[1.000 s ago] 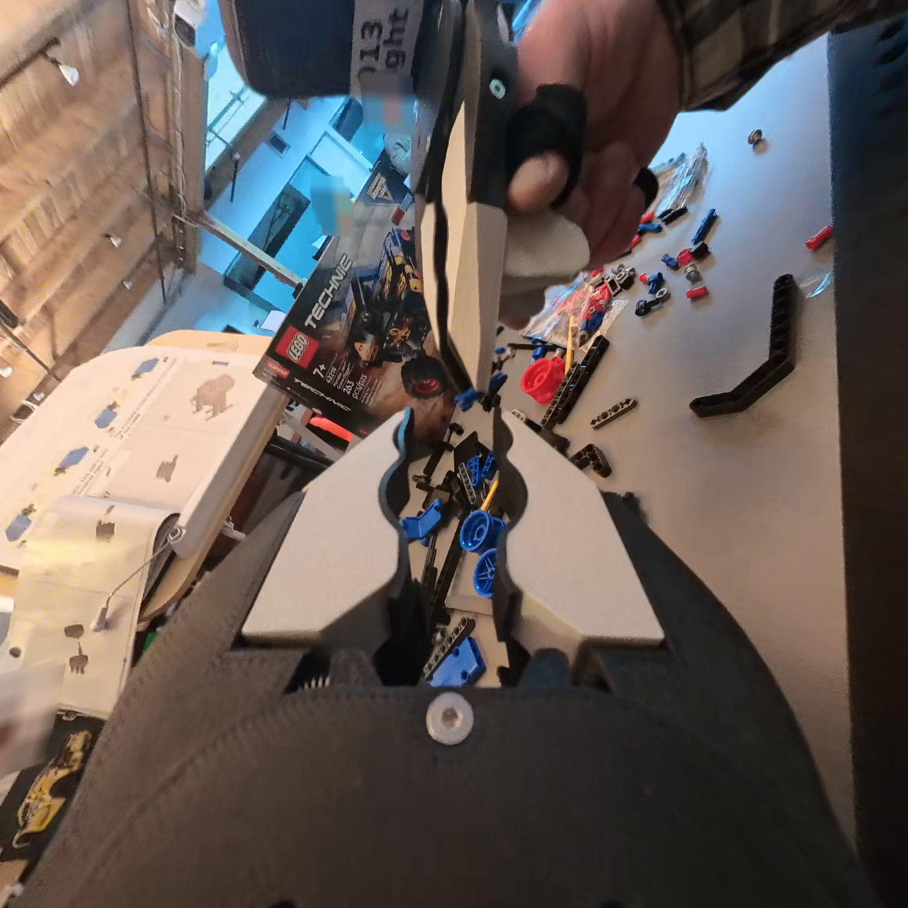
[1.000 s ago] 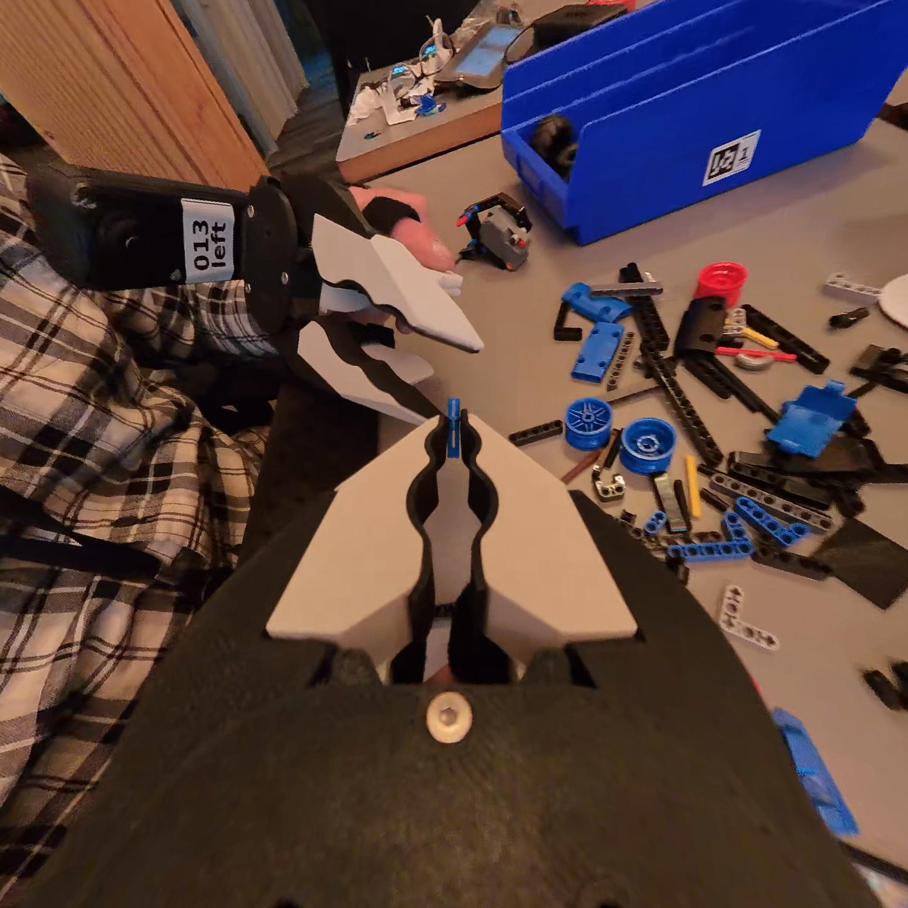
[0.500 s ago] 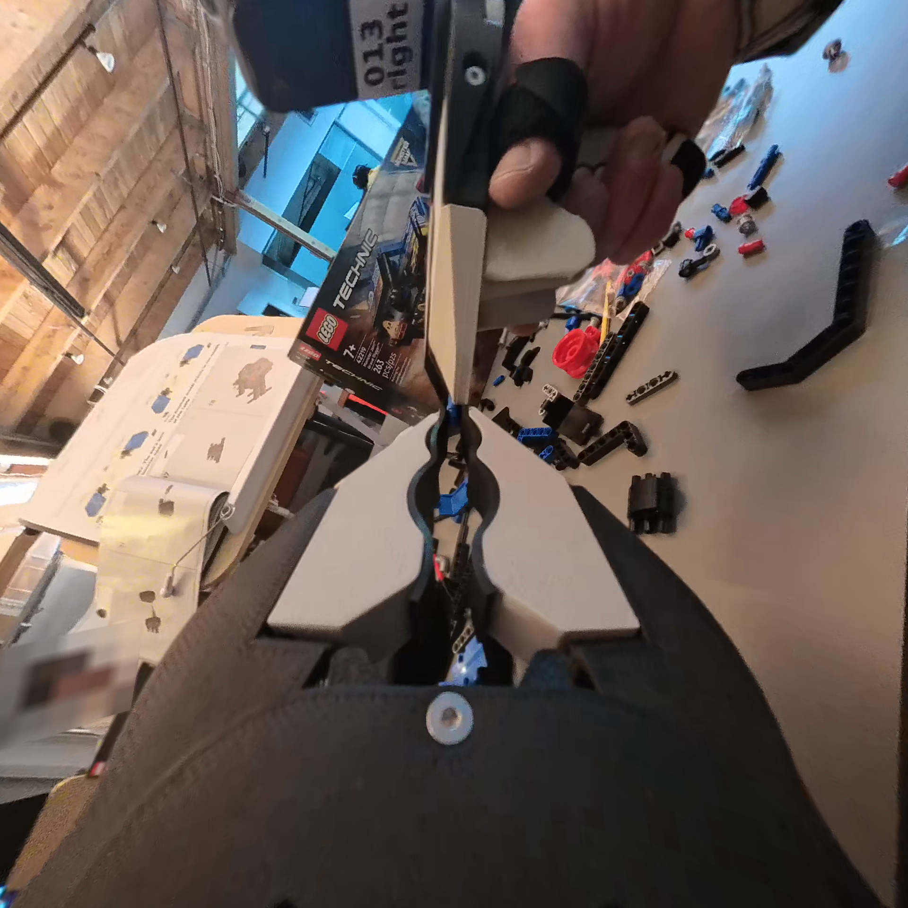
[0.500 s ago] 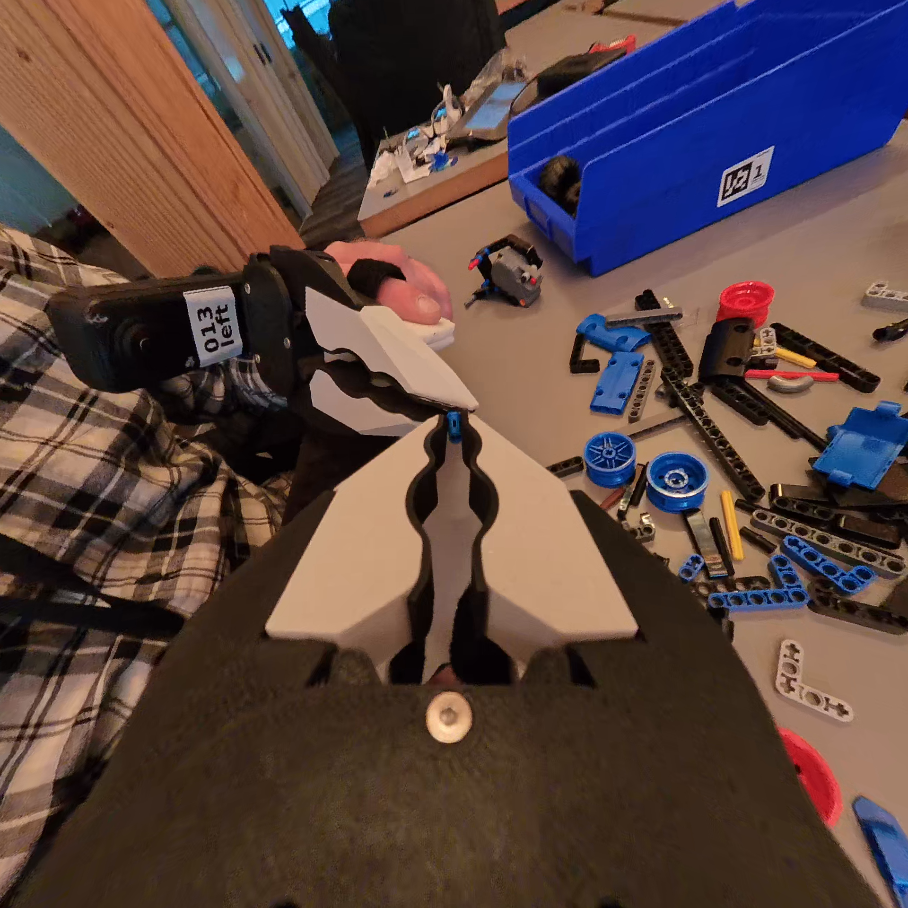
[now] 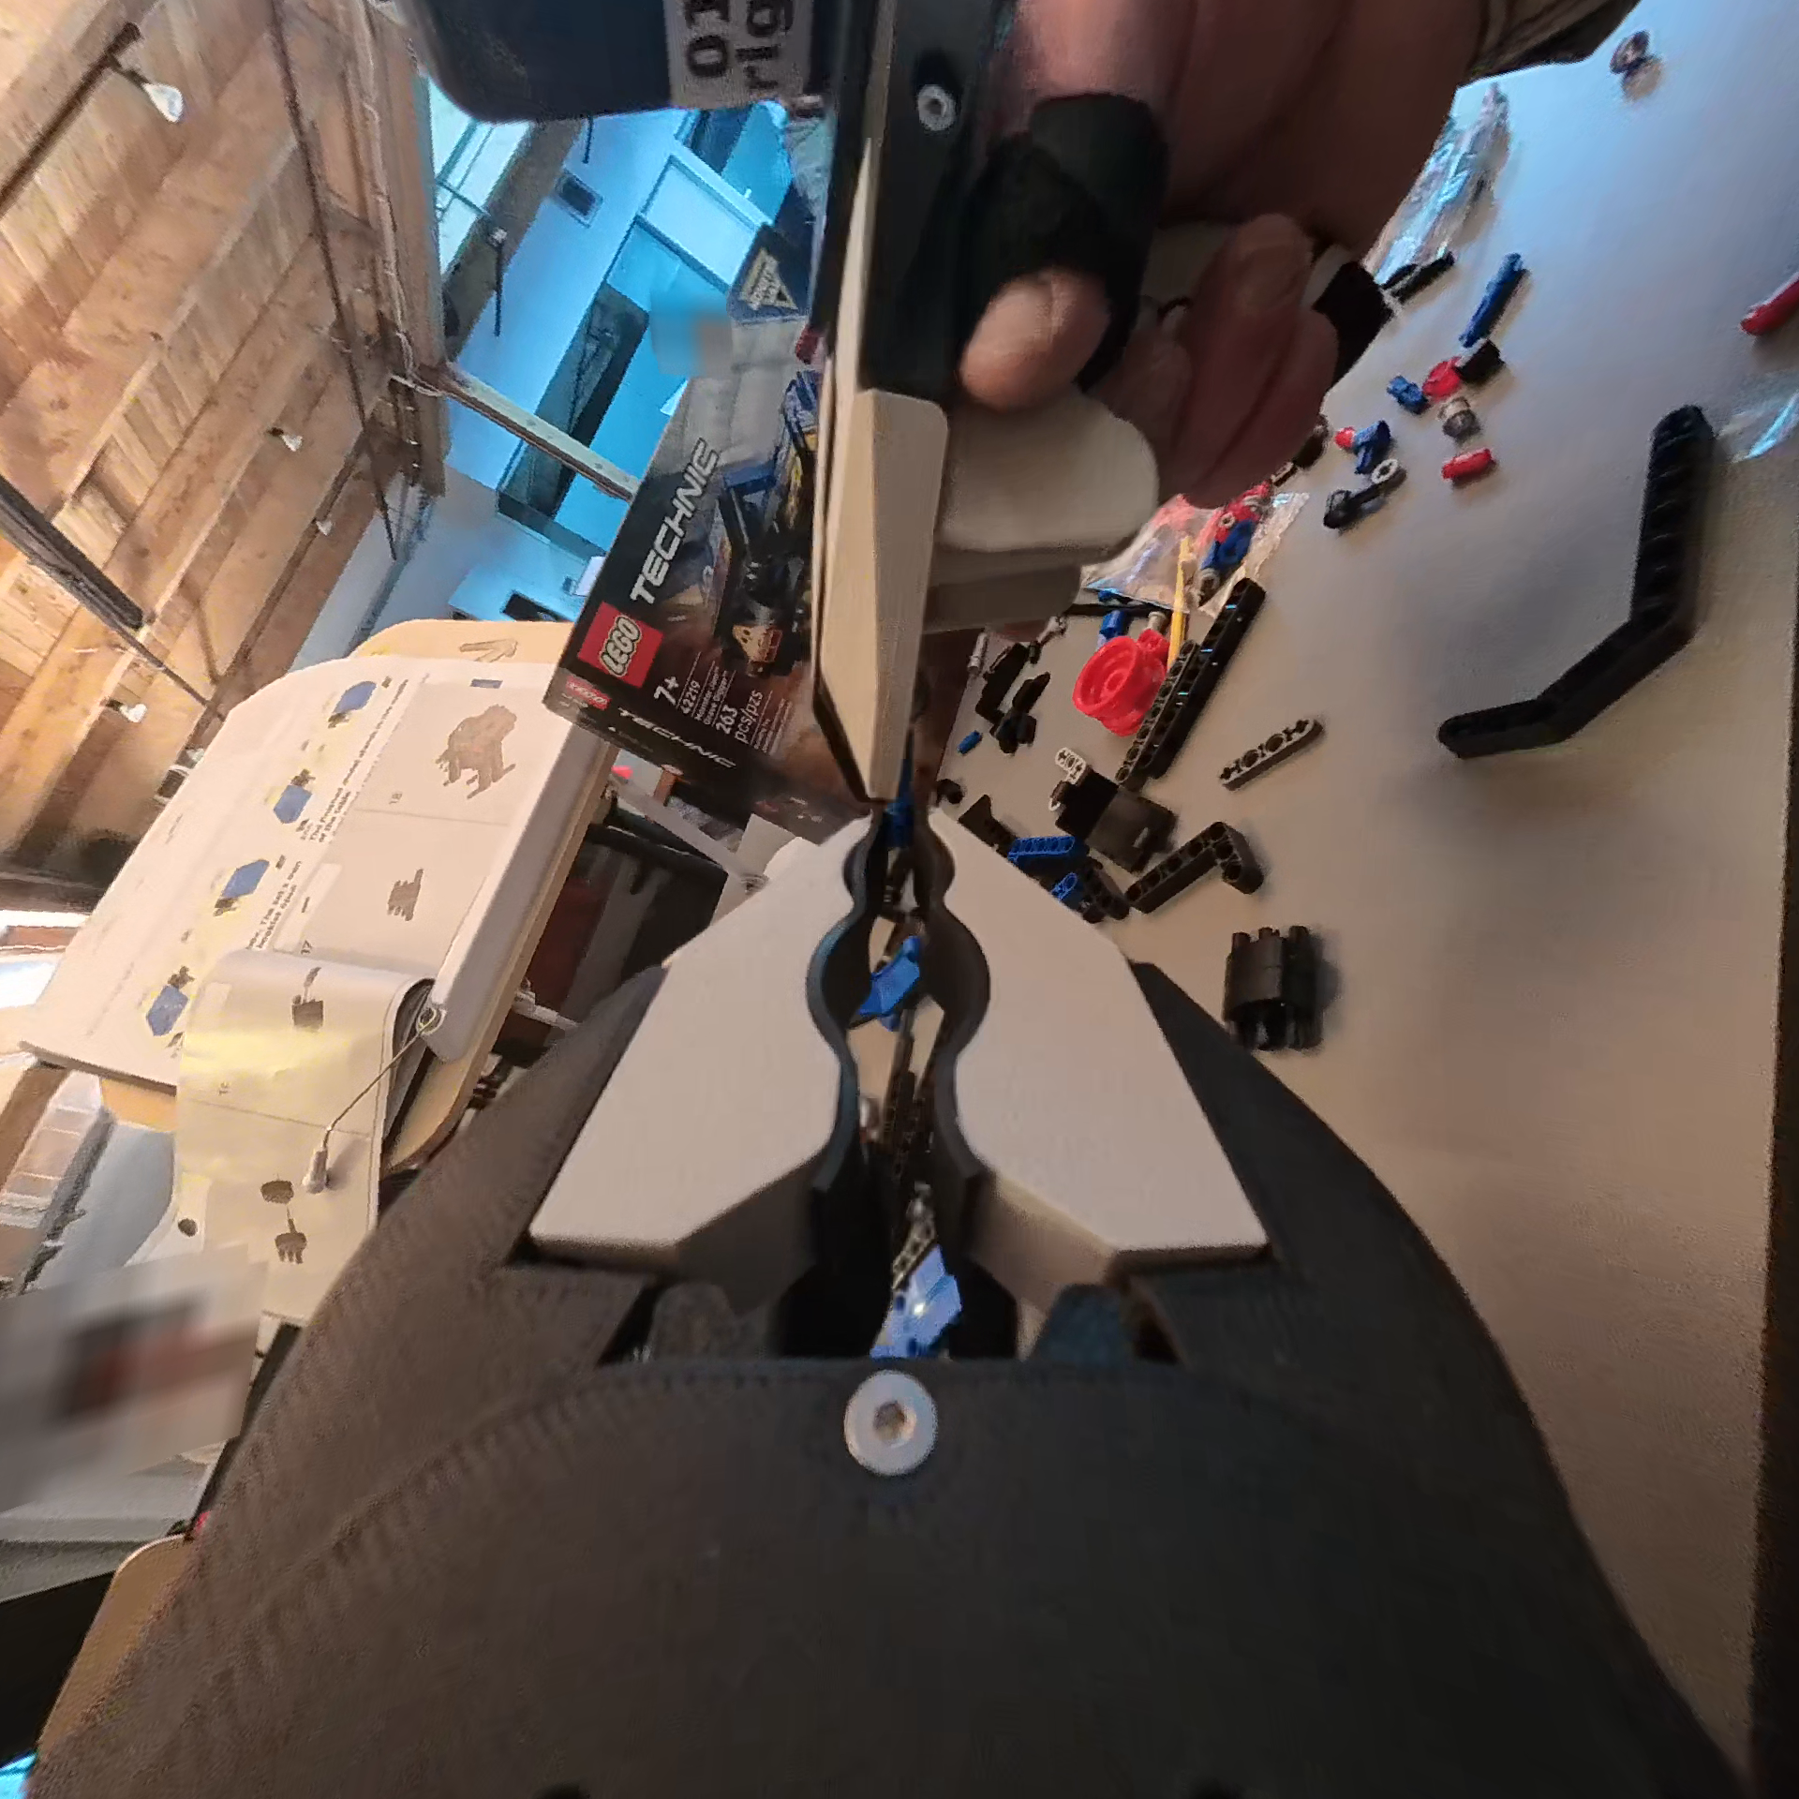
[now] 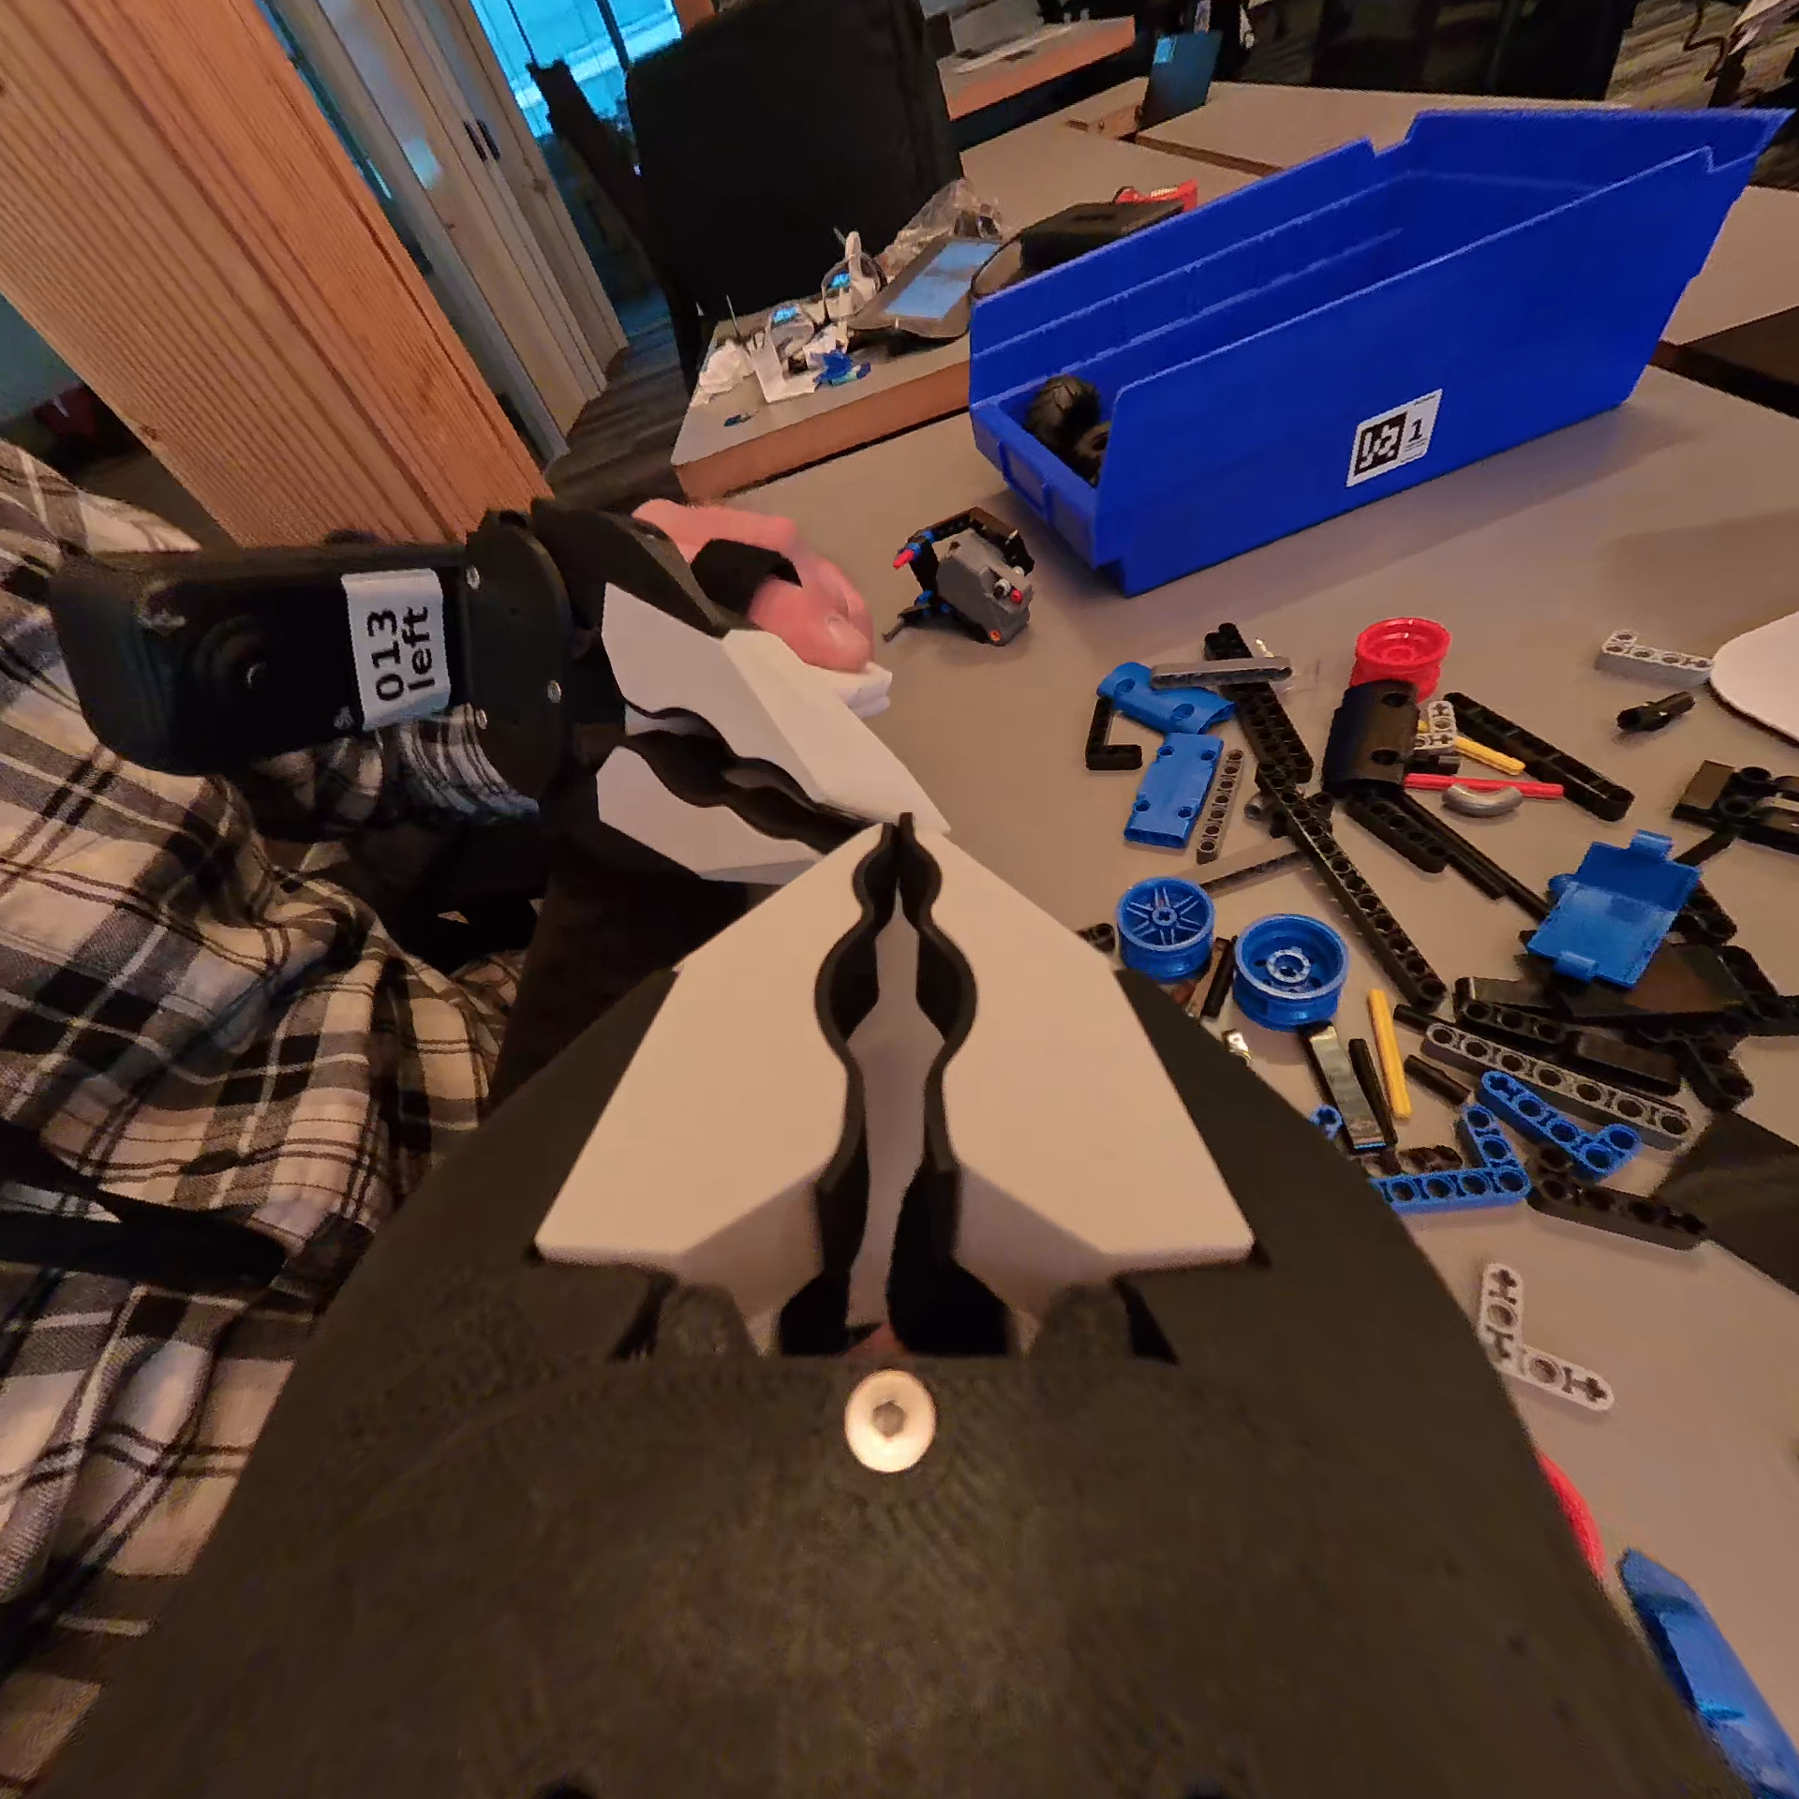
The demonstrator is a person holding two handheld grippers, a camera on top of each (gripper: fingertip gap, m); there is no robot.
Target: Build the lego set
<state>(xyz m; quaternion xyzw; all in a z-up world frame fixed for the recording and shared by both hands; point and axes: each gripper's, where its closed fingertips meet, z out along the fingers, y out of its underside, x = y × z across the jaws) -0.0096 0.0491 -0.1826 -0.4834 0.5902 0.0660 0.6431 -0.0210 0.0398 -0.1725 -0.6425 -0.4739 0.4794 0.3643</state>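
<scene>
The left gripper (image 5: 900,827) and right gripper (image 6: 900,827) meet tip to tip above the near edge of the grey table (image 6: 1460,555). In the left wrist view a small blue Lego piece (image 5: 898,813) shows at the meeting point; the left jaws stand almost together around it, while the right tongs come down from 12 o'clock onto the same spot. Which pair actually clamps the piece cannot be told. In the right wrist view the right jaws look pressed together at the tips and the piece is hidden.

Loose Lego parts lie at 3 o'clock in the right wrist view: two blue wheel rims (image 6: 1227,944), a red rim (image 6: 1402,654), black beams. A blue bin (image 6: 1363,321) stands at 1 o'clock, a tyre partly hidden inside. The Lego box (image 5: 701,633) and open instruction booklet (image 5: 321,837) sit at 10 o'clock in the left wrist view, blurred.
</scene>
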